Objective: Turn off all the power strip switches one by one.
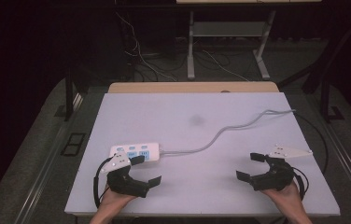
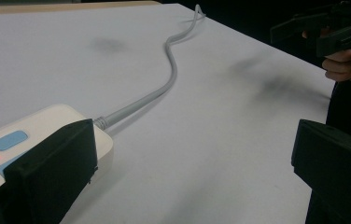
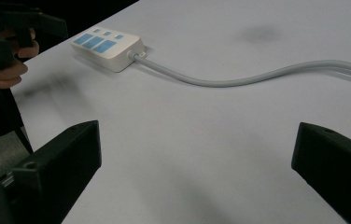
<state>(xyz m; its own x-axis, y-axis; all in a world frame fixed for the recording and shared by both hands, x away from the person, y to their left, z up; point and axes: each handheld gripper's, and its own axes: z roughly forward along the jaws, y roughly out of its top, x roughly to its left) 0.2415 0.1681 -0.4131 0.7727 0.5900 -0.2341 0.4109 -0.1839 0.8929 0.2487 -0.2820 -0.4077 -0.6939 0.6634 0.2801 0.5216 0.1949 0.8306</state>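
my left tool sits at the near left of the white surface, jaws spread wide and gripping nothing. the white power strip with its blue sockets lies just beyond it; in the left gripper view one jaw stands right beside the strip's cable end, though i cannot tell if it touches. the grey cable snakes away from that end toward the far right edge of the surface. my right tool is at the near right, also released and empty, well apart from the strip, with bare surface between its jaws in the right gripper view, where the strip lies far off at upper left.

i judge this to be the approach step: nothing is gripped yet, and the left tool is the one lined up on the strip. the next move calls for easing the left tool forward so the strip's body sits squarely between the jaws, then closing across its narrow width, clear of the cable root so it doesn't twist out.
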